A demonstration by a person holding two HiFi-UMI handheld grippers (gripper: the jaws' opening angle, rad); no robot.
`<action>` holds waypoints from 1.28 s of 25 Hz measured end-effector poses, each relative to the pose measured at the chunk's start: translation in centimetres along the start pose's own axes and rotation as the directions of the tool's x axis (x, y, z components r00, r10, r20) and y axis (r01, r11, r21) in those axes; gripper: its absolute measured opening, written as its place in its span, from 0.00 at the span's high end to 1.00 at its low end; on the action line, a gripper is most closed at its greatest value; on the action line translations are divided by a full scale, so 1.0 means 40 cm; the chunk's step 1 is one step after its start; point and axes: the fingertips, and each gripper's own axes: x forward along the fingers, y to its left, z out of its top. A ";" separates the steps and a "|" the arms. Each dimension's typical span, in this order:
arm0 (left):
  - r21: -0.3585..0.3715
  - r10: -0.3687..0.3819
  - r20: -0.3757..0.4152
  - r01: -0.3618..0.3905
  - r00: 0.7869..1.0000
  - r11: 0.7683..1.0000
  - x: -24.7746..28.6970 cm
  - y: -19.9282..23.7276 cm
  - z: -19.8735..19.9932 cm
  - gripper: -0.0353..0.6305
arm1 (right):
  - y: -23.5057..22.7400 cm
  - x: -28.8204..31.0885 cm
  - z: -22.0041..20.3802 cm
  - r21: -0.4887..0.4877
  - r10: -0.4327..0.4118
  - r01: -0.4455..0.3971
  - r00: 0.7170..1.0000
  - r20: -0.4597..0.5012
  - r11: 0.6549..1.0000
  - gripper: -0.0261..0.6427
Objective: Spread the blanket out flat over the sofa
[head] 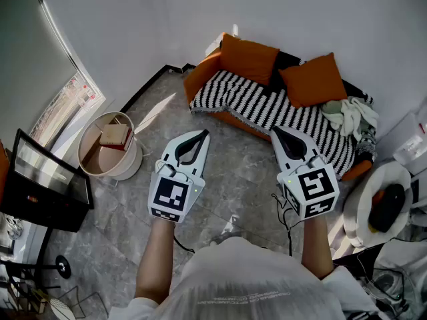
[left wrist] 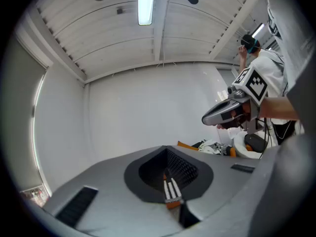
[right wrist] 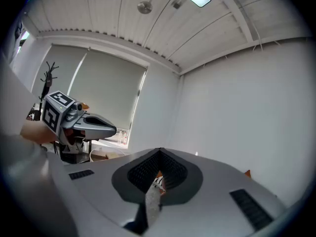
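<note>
1. The blanket (head: 267,109) has narrow black and white stripes. It lies over the seat of the orange sofa (head: 200,75), from the left arm to the right end
2. Its front edge hangs over the front of the seat toward the grey floor, and the stripes bend in a few shallow ripples
3. 2 orange cushions (head: 248,59) stand against the sofa back, their lower edges on the blanket. 1 is near the left arm and 1 (head: 313,80) is further right, with a black patch between them
4. 1 heap of pale green and white cloth (head: 350,115) sits on the blanket at the sofa's right end
5. There are 2 grippers, both held in the air short of the sofa and well apart from the blanket
6. The left gripper (head: 203,133) has its fingers together with nothing between them. Its tip points toward the sofa's left arm
7. The right gripper (head: 275,131) also has its fingers closed against each other, empty. Its tip lies over the blanket's front edge in the head view
8. 1 round pale bin (head: 127,169) stands on the floor to the left, and 1 dark screen (head: 47,179) sits beyond it at the left edge
</note>
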 end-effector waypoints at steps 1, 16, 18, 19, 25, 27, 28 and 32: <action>-0.008 -0.004 -0.002 0.004 1.000 1.000 0.000 -0.004 -0.006 0.93 | 0.005 0.000 -0.003 -0.001 0.000 0.000 1.000 -0.003 1.000 0.96; -0.048 -0.023 -0.009 0.022 1.000 0.999 -0.024 -0.012 -0.043 0.93 | 0.038 -0.009 -0.047 0.079 0.003 0.000 0.999 -0.035 0.997 0.96; -0.054 -0.023 -0.010 0.023 1.000 0.998 -0.038 -0.004 -0.049 0.93 | 0.048 -0.007 -0.052 0.102 0.001 0.003 0.999 -0.048 0.995 0.96; -0.057 -0.023 -0.011 0.022 1.000 0.998 -0.046 0.001 -0.054 0.93 | 0.054 -0.006 -0.056 0.109 -0.002 0.008 0.998 -0.056 0.994 0.96; -0.079 -0.032 -0.034 0.029 0.999 0.996 -0.111 0.029 -0.111 0.93 | 0.124 -0.004 -0.081 0.129 -0.009 0.023 0.994 -0.106 0.991 0.96; -0.082 -0.036 -0.044 0.033 0.998 0.996 -0.133 0.036 -0.129 0.93 | 0.149 -0.005 -0.086 0.137 -0.013 0.028 0.994 -0.110 0.990 0.96; -0.084 -0.037 -0.049 0.033 0.998 0.996 -0.142 0.042 -0.138 0.93 | 0.161 -0.005 -0.088 0.142 -0.014 0.030 0.994 -0.111 0.989 0.96; -0.100 -0.041 -0.062 0.035 0.997 0.994 -0.168 0.058 -0.166 0.93 | 0.196 0.007 -0.096 0.150 -0.011 0.029 0.992 -0.123 0.988 0.96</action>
